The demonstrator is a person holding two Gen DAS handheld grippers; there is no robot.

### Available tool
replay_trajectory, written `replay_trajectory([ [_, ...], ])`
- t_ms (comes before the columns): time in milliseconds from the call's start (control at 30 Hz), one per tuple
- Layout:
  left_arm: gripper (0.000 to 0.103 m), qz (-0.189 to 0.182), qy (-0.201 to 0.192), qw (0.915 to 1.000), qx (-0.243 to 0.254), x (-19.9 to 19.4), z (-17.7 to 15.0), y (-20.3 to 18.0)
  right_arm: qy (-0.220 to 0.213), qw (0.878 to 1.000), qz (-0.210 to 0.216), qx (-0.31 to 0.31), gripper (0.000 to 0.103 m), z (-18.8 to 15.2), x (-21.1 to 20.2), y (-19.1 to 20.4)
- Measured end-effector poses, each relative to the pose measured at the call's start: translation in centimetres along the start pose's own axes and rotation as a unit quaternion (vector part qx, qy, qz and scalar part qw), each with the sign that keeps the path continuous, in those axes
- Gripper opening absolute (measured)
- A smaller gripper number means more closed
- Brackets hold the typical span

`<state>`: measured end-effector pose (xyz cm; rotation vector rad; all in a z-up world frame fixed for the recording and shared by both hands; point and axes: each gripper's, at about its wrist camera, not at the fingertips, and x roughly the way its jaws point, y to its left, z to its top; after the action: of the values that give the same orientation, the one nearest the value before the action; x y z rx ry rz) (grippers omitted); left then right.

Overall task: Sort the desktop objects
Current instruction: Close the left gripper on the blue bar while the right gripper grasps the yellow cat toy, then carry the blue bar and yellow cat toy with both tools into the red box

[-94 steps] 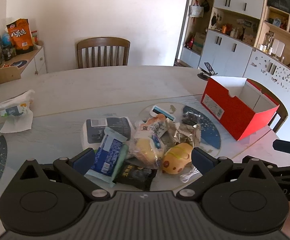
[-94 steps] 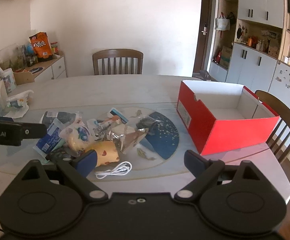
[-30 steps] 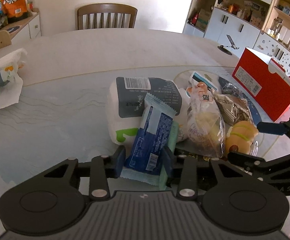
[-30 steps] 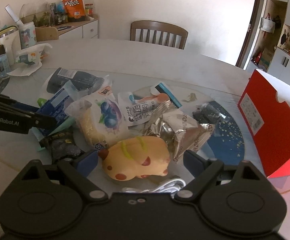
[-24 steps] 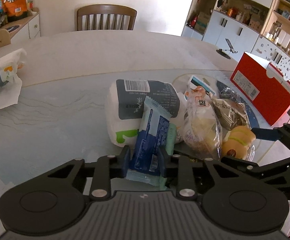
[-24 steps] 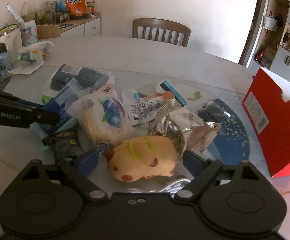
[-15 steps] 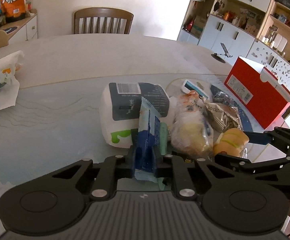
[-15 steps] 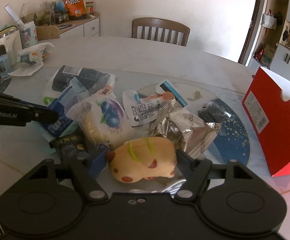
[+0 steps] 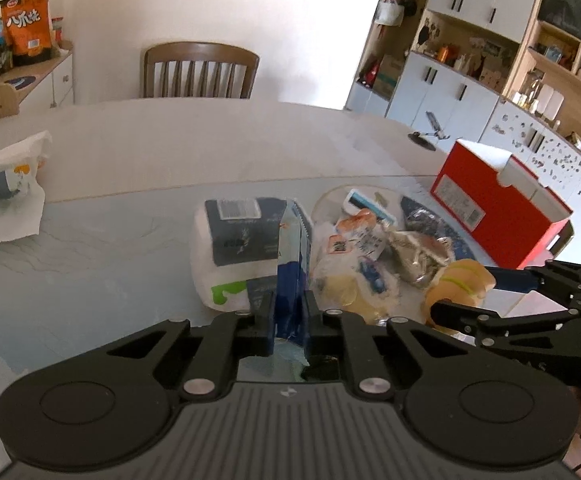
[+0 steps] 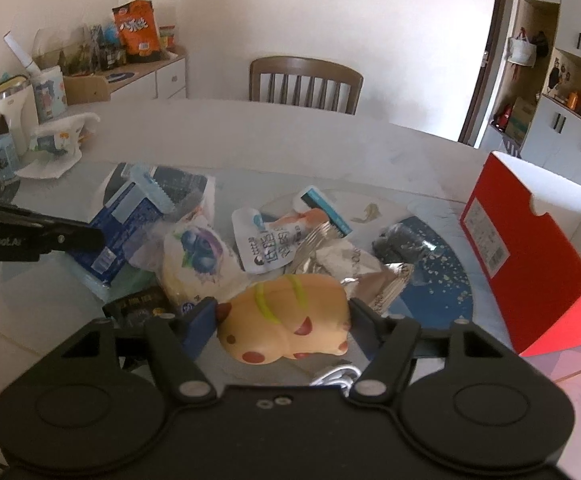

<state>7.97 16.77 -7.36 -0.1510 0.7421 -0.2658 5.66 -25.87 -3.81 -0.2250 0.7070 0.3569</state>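
The left gripper (image 9: 288, 312) has its jaws clamped on the near end of the blue packet (image 9: 293, 268), whose long axis runs straight ahead of them. The right gripper (image 10: 282, 320) jaws have just been closing and now press both flanks of the yellow toy (image 10: 286, 316), crosswise between them. The red box (image 10: 530, 248) lies to their right on the counter (image 10: 330, 140).

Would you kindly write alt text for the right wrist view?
The right gripper has just been closing on a soft yellow animal toy with red spots, amid crumpled snack packets on a glass-topped table. An open red cardboard box stands to the right.
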Motion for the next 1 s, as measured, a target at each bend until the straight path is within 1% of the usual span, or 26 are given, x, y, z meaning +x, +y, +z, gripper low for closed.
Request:
replay_trajectory([
  [533, 0.011, -0.046, -0.029, 0.9985, -0.008, -4.8, 0.4, -2.7, -0.025, 0.999, 0.000, 0.033, 0.069, 1.3, -4.5, -1.3],
  [800, 0.011, -0.072, -0.045, 0.9964, 0.002, -6.3, 1.4, -5.5, -0.033, 0.998, -0.005, 0.054, 0.069, 1.7, -7.1, -2.9],
  [1000, 0.011, -0.082, -0.043, 0.9956, 0.011, -6.3, 2.1, -8.2, -0.035, 0.997, -0.005, 0.064, 0.069, 1.8, -8.7, -5.0],
])
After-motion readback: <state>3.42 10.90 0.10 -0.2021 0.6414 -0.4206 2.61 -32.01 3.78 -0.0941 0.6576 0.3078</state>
